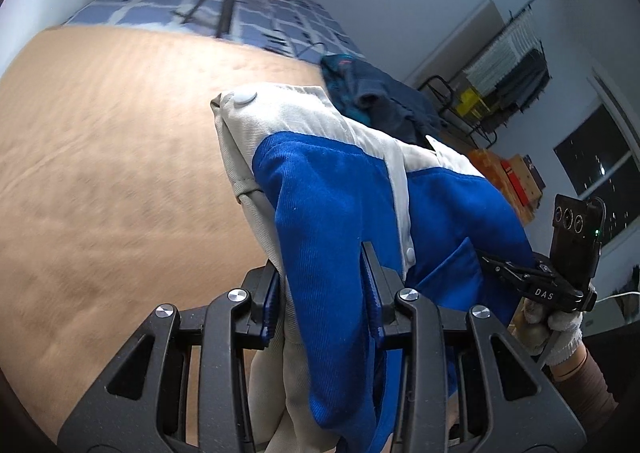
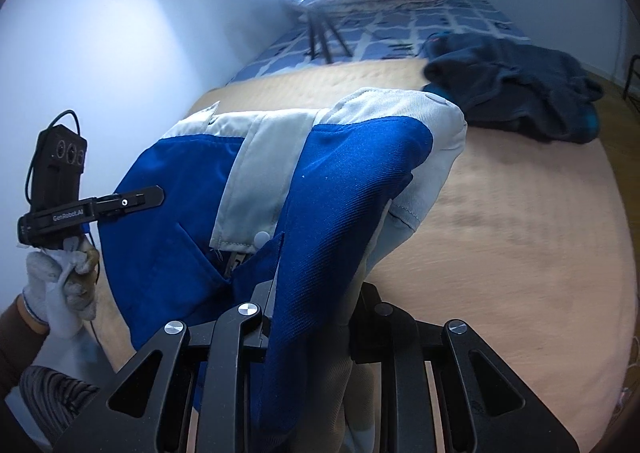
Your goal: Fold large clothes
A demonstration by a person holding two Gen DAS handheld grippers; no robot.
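A blue and light grey jacket (image 1: 328,189) hangs lifted above the tan bed cover, held up between both grippers. My left gripper (image 1: 320,285) is shut on a bunched blue and grey edge of it. My right gripper (image 2: 312,301) is shut on another blue and grey edge of the jacket (image 2: 340,181). In the left wrist view the right gripper (image 1: 496,267) shows at the right, against the blue cloth. In the right wrist view the left gripper (image 2: 158,195) shows at the left, touching the jacket's side. White snap buttons show on the grey trim.
A tan bed cover (image 1: 120,173) spreads under the jacket. A dark blue garment pile (image 2: 516,85) lies at the far right of the bed. A checkered sheet (image 1: 256,17), folded quilts and a ring light's tripod stand beyond. Shelves and boxes (image 1: 508,173) stand by the wall.
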